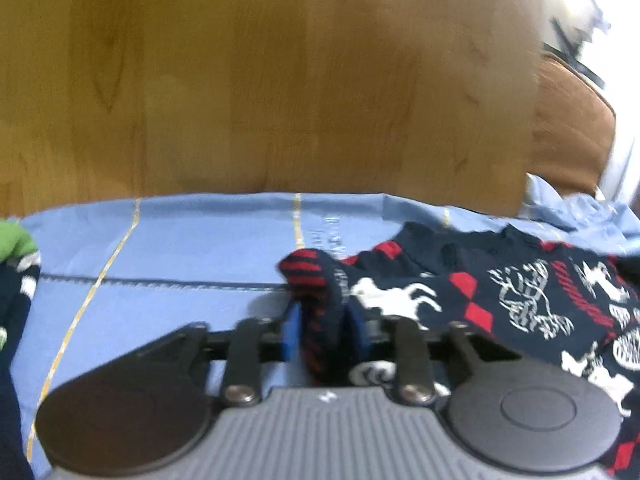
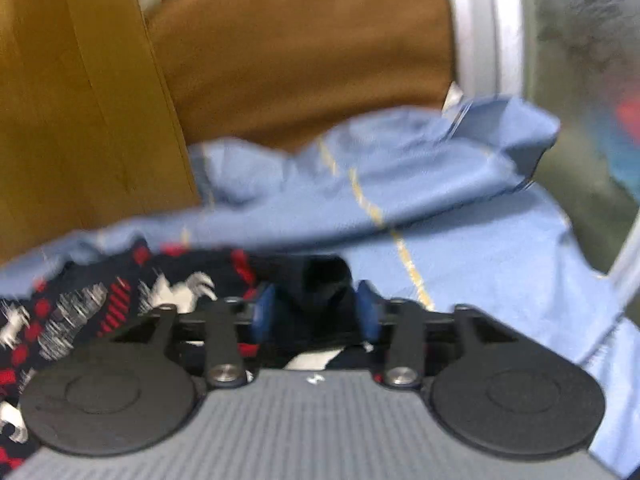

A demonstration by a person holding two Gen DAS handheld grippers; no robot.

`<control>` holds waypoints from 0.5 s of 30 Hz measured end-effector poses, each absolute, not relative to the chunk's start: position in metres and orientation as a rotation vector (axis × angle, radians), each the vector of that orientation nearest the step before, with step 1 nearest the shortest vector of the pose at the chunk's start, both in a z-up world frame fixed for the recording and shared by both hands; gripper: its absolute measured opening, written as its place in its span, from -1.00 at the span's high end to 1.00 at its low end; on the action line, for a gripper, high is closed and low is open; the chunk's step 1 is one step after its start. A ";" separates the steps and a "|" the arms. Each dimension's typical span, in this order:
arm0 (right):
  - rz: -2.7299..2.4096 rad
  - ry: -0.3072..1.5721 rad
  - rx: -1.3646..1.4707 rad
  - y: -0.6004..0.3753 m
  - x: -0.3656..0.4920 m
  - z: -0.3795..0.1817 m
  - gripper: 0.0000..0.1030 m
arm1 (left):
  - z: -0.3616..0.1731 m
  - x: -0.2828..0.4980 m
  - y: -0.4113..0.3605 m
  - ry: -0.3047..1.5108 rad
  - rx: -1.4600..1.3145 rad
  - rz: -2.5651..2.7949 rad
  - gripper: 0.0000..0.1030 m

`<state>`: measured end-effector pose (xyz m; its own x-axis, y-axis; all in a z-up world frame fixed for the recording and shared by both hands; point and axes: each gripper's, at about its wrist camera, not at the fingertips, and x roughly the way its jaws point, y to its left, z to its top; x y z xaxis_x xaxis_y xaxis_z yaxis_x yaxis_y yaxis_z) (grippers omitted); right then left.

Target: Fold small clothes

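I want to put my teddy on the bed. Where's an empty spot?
Free: the blue sheet between the green-striped garment and the left gripper; also right of the right gripper. Crowded: the navy patterned sweater between both grippers.

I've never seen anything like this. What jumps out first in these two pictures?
The navy sweater with red diamonds and white animal figures, spread on a light blue sheet, catches the eye first. Each tool pinches a bunched bit of it between blue pads: the left tool holds a red-striped cuff, the right tool a dark fold. Behind stands a wooden board.
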<state>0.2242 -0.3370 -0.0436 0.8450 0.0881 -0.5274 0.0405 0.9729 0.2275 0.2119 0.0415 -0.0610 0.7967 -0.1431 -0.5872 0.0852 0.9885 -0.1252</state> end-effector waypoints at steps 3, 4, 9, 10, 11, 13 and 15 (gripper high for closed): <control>0.087 0.538 0.280 -0.338 0.191 -0.029 0.03 | -0.063 0.217 0.058 0.669 -0.183 -0.132 0.09; 0.116 0.537 0.292 -0.336 0.178 -0.027 0.03 | -0.063 0.217 0.061 0.676 -0.203 -0.136 0.08; 0.234 0.547 0.224 -0.319 0.115 -0.028 0.03 | -0.061 0.195 0.063 0.684 -0.190 -0.151 -0.01; 0.242 0.542 0.201 -0.317 0.101 -0.031 0.03 | -0.060 0.184 0.063 0.684 -0.186 -0.162 -0.02; 0.238 0.543 0.186 -0.316 0.090 -0.034 0.03 | -0.059 0.174 0.063 0.687 -0.189 -0.173 -0.02; 0.212 0.549 0.163 -0.318 0.073 -0.044 0.03 | -0.054 0.152 0.065 0.695 -0.209 -0.213 -0.03; 0.185 0.551 0.192 -0.326 0.055 -0.053 0.03 | -0.050 0.129 0.065 0.699 -0.230 -0.273 -0.10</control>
